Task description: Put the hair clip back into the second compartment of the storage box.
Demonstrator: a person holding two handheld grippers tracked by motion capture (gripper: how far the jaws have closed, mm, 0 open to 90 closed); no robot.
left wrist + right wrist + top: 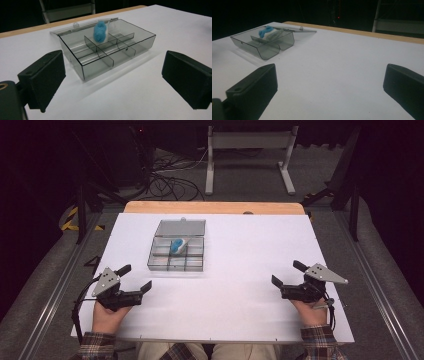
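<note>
In the right gripper view the smoked compartment box [263, 42] hides the lower part of the blue-and-white fluffy thing [267, 32] behind its near wall. Beyond the box, the wooden table edge [362, 32] runs off that picture's right side. What the fluffy thing is cannot be told.

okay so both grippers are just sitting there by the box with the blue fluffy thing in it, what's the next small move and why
Probably ease the left gripper forward toward the clear divided box. Its jaws stand open and empty, the box lies open just ahead of it, and the blue fluffy thing sits up in a rear compartment. The right gripper is farther off.
</note>
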